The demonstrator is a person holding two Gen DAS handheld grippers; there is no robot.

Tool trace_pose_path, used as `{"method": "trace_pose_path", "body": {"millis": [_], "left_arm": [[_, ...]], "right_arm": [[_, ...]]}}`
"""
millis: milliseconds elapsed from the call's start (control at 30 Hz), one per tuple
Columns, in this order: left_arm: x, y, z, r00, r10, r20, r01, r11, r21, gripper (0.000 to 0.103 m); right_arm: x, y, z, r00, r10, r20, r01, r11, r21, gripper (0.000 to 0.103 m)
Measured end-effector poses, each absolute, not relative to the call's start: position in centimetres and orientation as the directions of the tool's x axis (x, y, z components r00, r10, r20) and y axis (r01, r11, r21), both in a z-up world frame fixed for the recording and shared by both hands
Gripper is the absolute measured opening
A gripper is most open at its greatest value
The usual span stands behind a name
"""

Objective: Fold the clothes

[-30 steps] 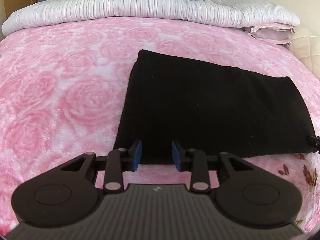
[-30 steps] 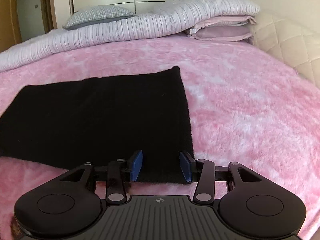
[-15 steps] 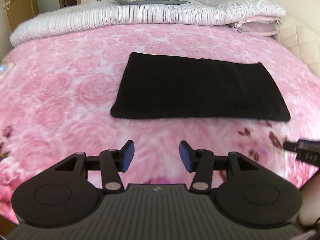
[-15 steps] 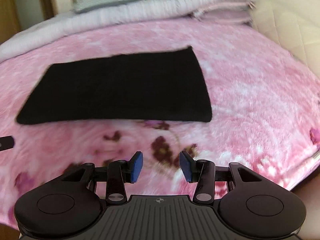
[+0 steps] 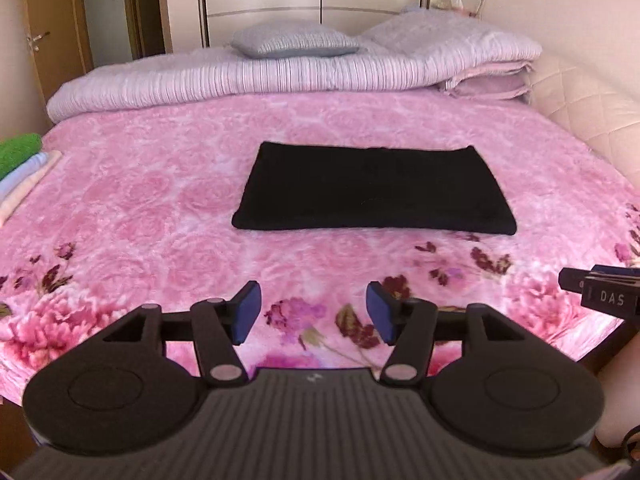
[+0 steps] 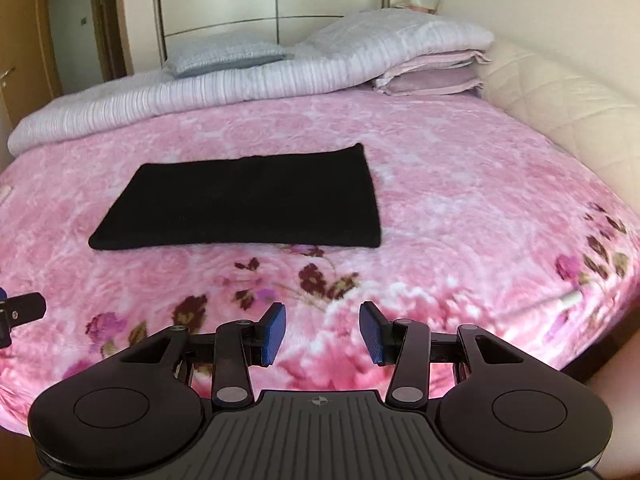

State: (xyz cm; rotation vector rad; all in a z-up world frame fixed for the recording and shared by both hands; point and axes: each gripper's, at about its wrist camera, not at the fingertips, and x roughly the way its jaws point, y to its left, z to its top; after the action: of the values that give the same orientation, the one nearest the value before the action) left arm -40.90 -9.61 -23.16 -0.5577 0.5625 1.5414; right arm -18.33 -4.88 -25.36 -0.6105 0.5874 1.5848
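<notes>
A black garment (image 5: 372, 190) lies folded into a flat rectangle in the middle of the pink floral bedspread (image 5: 140, 208); the right wrist view shows the black garment (image 6: 248, 200) a little to the left. My left gripper (image 5: 314, 312) hovers well in front of it over the bed's near edge, its jaws opening with nothing between them. In its own view my right gripper (image 6: 322, 334) also hangs back from the cloth, open and empty. Part of the right gripper (image 5: 600, 292) shows at the right edge of the left wrist view.
A stack of folded clothes (image 5: 20, 168), green on top, sits at the bed's left edge. A striped duvet (image 5: 240, 80) and pillows (image 5: 296, 40) lie along the far side. A padded headboard (image 6: 560, 100) curves on the right. Wardrobe doors stand behind.
Both grippers have pulled back and risen from the near edge of the black garment, which stays flat on the bed. The left jaws have widened; the right jaws kept their gap.
</notes>
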Motion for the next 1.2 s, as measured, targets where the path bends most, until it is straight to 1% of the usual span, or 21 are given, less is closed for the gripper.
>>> {"method": "trace_pose_path", "body": {"millis": [67, 267, 433, 633, 733, 833, 933, 1000, 1100, 1133, 1200], "left_arm": [[-40.4, -11.0, -22.5, -0.044, 0.772, -0.634, -0.999, -0.037, 0.024, 0.06], [-39.6, -13.5, -21.3, -0.04, 0.793, -0.608, -0.999, -0.01, 0.051, 0.061], [-40.3, -13.7, -21.3, -0.036, 0.791, -0.611, -0.999, -0.014, 0.04, 0.062], [-42.2, -11.2, -23.1, 0.003, 0.757, -0.653, -0.999, -0.019, -0.026, 0.062], [-43.7, -9.3, -25.0, 0.07, 0.749, -0.659, -0.994, -0.007, -0.112, 0.062], [-45.9, -6.7, -27.5, 0.113, 0.723, -0.682, -0.977, -0.043, -0.207, 0.062], [-48.7, -3.5, -29.8, 0.165, 0.704, -0.69, -0.929, -0.124, -0.349, 0.062], [-50.6, -1.3, -31.2, 0.204, 0.699, -0.686, -0.872, -0.189, -0.452, 0.062], [-53.2, 2.2, -33.3, 0.259, 0.7, -0.665, -0.739, -0.3, -0.603, 0.062], [-53.8, 3.3, -33.9, 0.266, 0.704, -0.659, -0.7, -0.329, -0.634, 0.062], [-54.6, 5.4, -35.1, 0.273, 0.708, -0.651, -0.637, -0.374, -0.674, 0.063]], "right_arm": [[-18.0, -6.1, -24.8, -0.083, 0.732, -0.677, -0.996, -0.09, 0.025, 0.045], [-16.8, -8.7, -23.6, -0.102, 0.752, -0.651, -0.995, -0.078, 0.065, 0.045], [-17.3, -8.6, -23.6, -0.103, 0.745, -0.659, -0.995, -0.075, 0.07, 0.045], [-18.6, -6.7, -25.2, -0.1, 0.714, -0.693, -0.995, -0.089, 0.051, 0.045], [-18.6, -5.1, -26.5, -0.111, 0.691, -0.715, -0.994, -0.083, 0.075, 0.045], [-17.3, -2.8, -28.5, -0.175, 0.655, -0.735, -0.98, -0.047, 0.191, 0.045], [-15.2, 0.3, -30.8, -0.287, 0.62, -0.73, -0.918, 0.04, 0.395, 0.045], [-14.0, 2.4, -32.2, -0.357, 0.614, -0.704, -0.845, 0.108, 0.523, 0.045], [-12.5, 5.4, -34.3, -0.447, 0.624, -0.641, -0.69, 0.216, 0.691, 0.045], [-12.0, 6.5, -35.0, -0.473, 0.63, -0.616, -0.628, 0.25, 0.737, 0.045], [-11.7, 8.5, -36.2, -0.497, 0.632, -0.594, -0.541, 0.31, 0.782, 0.045]]}}
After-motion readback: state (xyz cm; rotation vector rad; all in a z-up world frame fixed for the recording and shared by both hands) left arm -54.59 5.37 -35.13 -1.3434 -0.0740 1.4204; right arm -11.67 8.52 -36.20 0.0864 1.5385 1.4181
